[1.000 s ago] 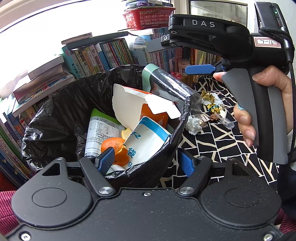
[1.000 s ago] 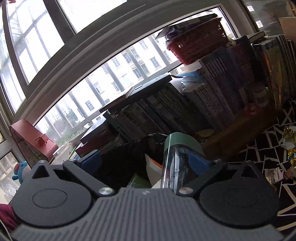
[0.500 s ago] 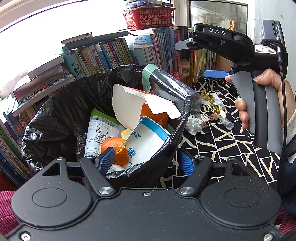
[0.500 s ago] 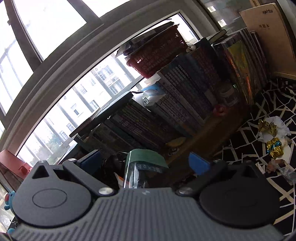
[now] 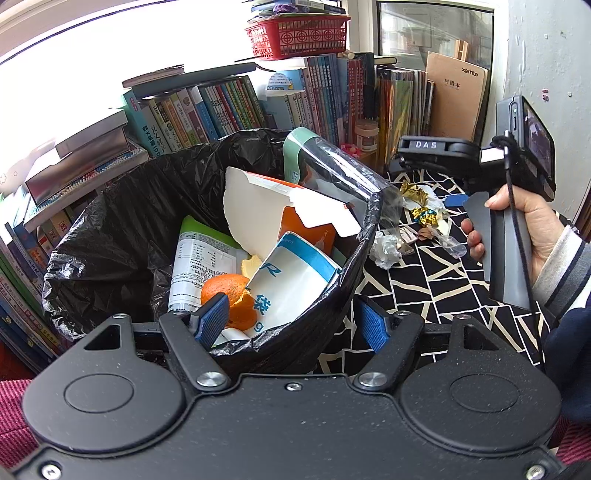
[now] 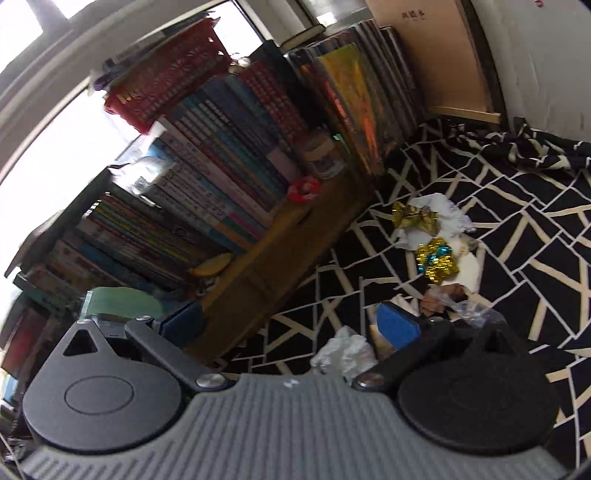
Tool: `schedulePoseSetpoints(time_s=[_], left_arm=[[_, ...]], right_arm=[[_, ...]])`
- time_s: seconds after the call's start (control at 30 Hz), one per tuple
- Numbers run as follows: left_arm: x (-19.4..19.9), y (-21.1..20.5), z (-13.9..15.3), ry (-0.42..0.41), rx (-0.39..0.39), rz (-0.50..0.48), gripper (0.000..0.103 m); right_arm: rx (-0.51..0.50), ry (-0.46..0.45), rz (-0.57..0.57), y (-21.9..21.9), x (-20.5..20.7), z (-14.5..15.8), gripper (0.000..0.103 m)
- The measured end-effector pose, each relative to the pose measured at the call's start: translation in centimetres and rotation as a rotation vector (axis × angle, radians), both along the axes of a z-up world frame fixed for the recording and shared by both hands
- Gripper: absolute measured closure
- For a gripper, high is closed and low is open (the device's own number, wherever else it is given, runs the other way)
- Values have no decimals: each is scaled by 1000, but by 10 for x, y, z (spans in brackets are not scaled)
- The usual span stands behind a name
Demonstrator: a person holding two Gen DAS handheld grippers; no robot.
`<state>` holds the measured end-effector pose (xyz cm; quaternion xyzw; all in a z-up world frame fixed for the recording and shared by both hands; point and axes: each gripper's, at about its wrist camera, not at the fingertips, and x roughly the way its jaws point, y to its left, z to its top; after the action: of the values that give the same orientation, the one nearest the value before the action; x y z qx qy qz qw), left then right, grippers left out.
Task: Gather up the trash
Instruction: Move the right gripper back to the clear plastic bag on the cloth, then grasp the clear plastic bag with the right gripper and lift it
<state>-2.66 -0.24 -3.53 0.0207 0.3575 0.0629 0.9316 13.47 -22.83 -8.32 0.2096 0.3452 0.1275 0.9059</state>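
A bin lined with a black bag holds a white carton, orange peel and a blue-white packet. A clear plastic sleeve with a green end leans over its rim. My left gripper straddles the near rim, one finger inside and one against the outer wall. On the black-and-white cloth lie gold foil wrappers, a gold-blue wrapper, clear plastic and a crumpled tissue. My right gripper hangs open and empty above this litter.
Rows of books stand on a wooden shelf behind the bin, with a red basket on top. A small jar and a brown notebook stand at the back. A hand holds the right gripper's handle.
The right gripper has moved from above the bin rightwards and down to the litter on the cloth, rolling as it went. The left gripper and the bin have kept still.
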Motion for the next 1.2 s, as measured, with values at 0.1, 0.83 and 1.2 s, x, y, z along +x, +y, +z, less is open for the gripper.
schedulePoseSetpoints(time_s=[0.1, 0.83, 1.2], left_arm=[[0, 0, 0, 0, -2, -1, 30], [2, 0, -1, -2, 3, -3, 30], [2, 0, -1, -3, 11, -3, 29]], right_arm=[[-104, 6, -58, -7, 5, -14, 0], [-418, 197, -177, -60, 50, -113, 0], [-525, 149, -122, -52, 47, -134, 0]])
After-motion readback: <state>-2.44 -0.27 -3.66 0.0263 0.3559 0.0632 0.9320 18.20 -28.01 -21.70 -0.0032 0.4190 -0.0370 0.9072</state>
